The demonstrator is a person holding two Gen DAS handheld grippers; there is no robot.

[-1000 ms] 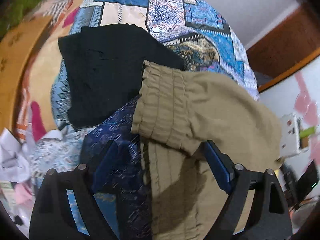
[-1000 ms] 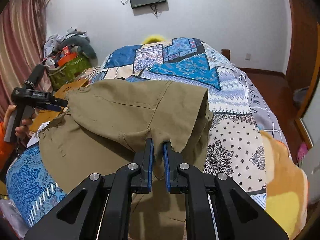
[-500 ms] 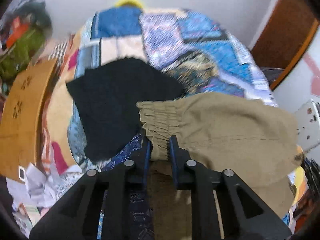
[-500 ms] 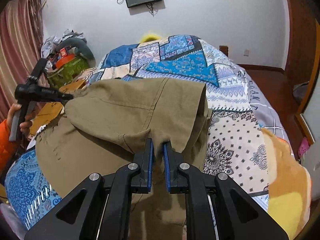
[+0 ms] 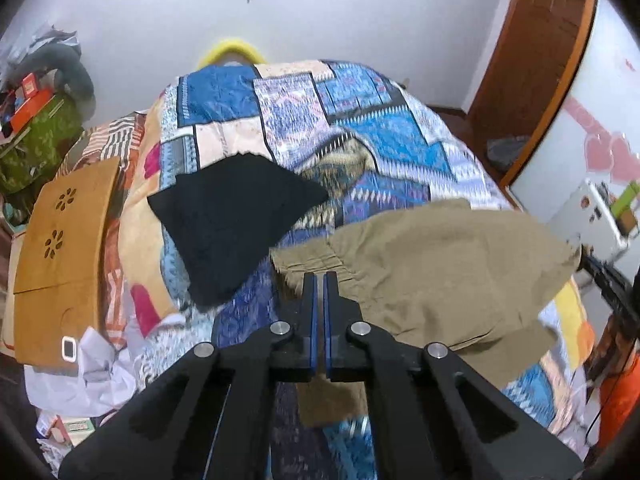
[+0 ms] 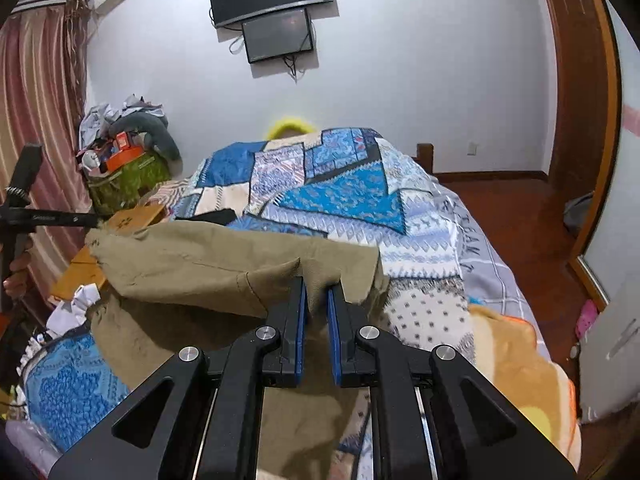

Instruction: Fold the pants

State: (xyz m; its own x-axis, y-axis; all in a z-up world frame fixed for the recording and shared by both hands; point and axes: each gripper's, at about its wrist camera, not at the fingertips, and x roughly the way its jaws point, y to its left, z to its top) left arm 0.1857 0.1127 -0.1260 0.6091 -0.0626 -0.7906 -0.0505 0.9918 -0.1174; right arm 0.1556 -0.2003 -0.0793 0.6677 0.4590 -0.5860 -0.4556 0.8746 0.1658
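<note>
- The olive-khaki cotton pants [image 5: 440, 264] hang above the patchwork-quilted bed [image 5: 320, 120], stretched sideways between both grippers.
- The left gripper [image 5: 319, 280] is clenched on the gathered waistband; a second ago its fingers stood wide apart.
- The right gripper [image 6: 316, 292] pinches the opposite edge.
- Only the left view shows the folded black garment [image 5: 232, 220] fully.
- Only the right view shows two wall screens [image 6: 276, 12].

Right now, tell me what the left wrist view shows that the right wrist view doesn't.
Left wrist only: the whole black garment spread flat on the quilt, and the left gripper shut on the khaki pants at the gathered waistband.

Right wrist only: two wall screens, a curtain, the right gripper pinching the pants.

Both: pants, quilt, wooden board.
</note>
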